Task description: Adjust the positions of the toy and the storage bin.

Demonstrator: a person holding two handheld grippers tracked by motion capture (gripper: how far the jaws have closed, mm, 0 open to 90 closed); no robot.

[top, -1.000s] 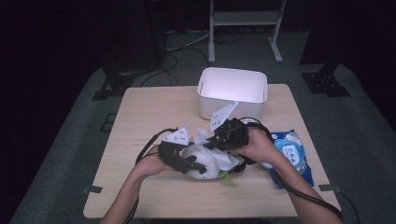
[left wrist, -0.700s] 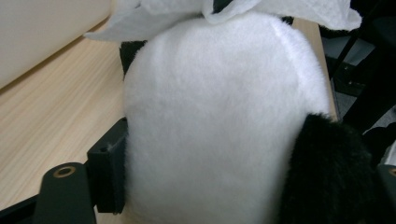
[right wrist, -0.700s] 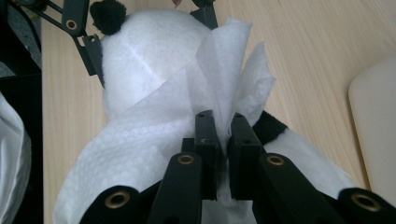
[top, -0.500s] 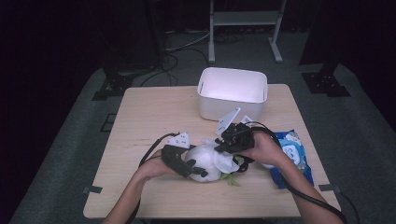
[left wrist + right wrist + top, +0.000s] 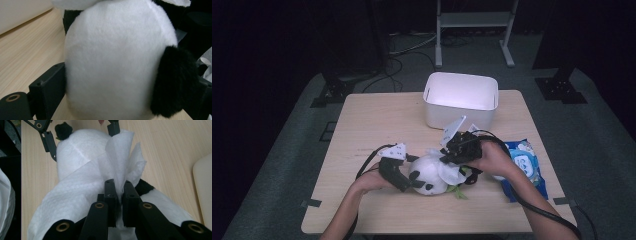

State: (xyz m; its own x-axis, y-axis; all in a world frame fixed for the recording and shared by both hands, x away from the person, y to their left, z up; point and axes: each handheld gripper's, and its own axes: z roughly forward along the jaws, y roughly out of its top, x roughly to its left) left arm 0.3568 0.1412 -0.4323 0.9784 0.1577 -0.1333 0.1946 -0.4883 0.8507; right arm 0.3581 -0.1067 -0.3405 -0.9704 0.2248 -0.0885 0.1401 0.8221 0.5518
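A: Since the earlier frame, both grippers are being lowered; the left gripper's point(image 5: 414, 182) jaws have just been opening around the plush panda point(image 5: 429, 179), near the table's point(image 5: 362, 125) front edge.

B: A wipe point(image 5: 82, 187) is being pinched tight by the right gripper point(image 5: 119, 185). The panda is judged soft and light, best gripped across its round body.

One table point(image 5: 377, 125) stands in the high view. On it sit one white bin point(image 5: 460, 98), one plush panda point(image 5: 428, 176) and one blue wipe pack point(image 5: 522, 165). One wipe point(image 5: 100, 182) lies draped over the panda (a single sheet, as far as the folds show). There are two grippers, the left gripper point(image 5: 414, 181) and the right gripper point(image 5: 451, 158), each with two black jaws, and two hands hold them. One white metal rack point(image 5: 474, 20) stands beyond the table.
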